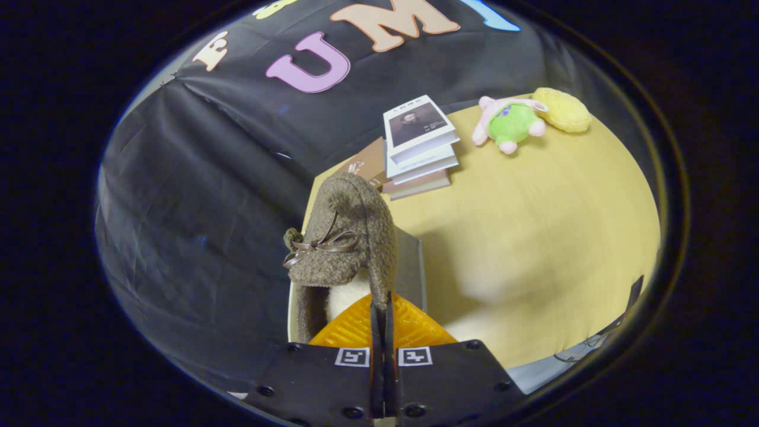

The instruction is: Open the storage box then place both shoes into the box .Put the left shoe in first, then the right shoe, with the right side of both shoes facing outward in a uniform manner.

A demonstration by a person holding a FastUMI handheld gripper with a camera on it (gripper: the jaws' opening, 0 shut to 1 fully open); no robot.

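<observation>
A brown fuzzy shoe (344, 237) with a small ribbon bow and a pale fleece lining hangs in the air above the yellow table (533, 237). My gripper (382, 311) is shut on the shoe's collar edge, and the orange fingers (350, 329) press together on it. The shoe's toe points up and away from me. A grey flat surface (410, 267) shows just behind the shoe, beyond the fingers; I cannot tell whether it belongs to the storage box.
A stack of books (418, 148) lies at the table's far edge beyond the shoe. A pink and green plush toy (510, 121) and a yellow sponge-like object (562, 110) lie further right. The black cloth wall stands behind the table.
</observation>
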